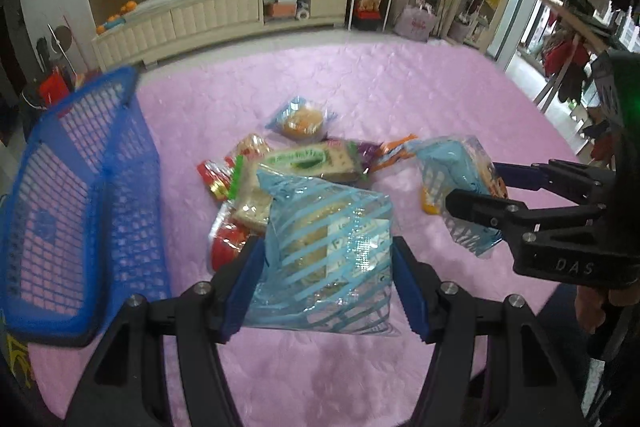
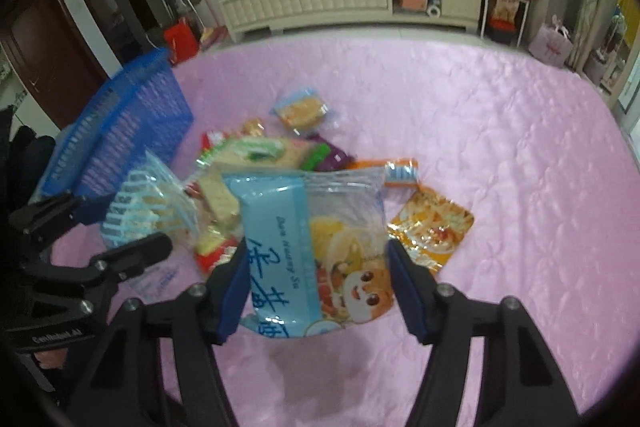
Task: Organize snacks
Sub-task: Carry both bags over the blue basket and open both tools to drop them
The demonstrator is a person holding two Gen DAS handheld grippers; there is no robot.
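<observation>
**Both grippers loaded; basket lies off to the left**

We have the left gripper (image 1: 326, 283) clamped on the striped blue packet (image 1: 328, 251), its blue pads pressing the packet's two side edges. The packet stands lifted off the pink quilt (image 1: 400, 99), long axis running toward 12 o'clock in the left wrist view, top edge tilted away from the camera.

The right gripper (image 2: 316, 291) is clamped likewise on the cartoon-print bag (image 2: 312, 247). Its long axis also runs toward 12 o'clock, sealed blue band uppermost.

The blue basket (image 1: 80, 187) sits at about 9 o'clock from the left gripper, just beside it, open mouth facing up and toward us. In the right wrist view it lies at roughly 10 o'clock, beyond the left gripper. We judge the left arm nearer, so its packet should go in first with a leftward swing.

The remaining snack pile (image 1: 288, 163) lies at 12 o'clock of the left gripper, between basket and right gripper. An orange sachet (image 2: 430, 227) rests at about 1 o'clock of the right gripper.
</observation>
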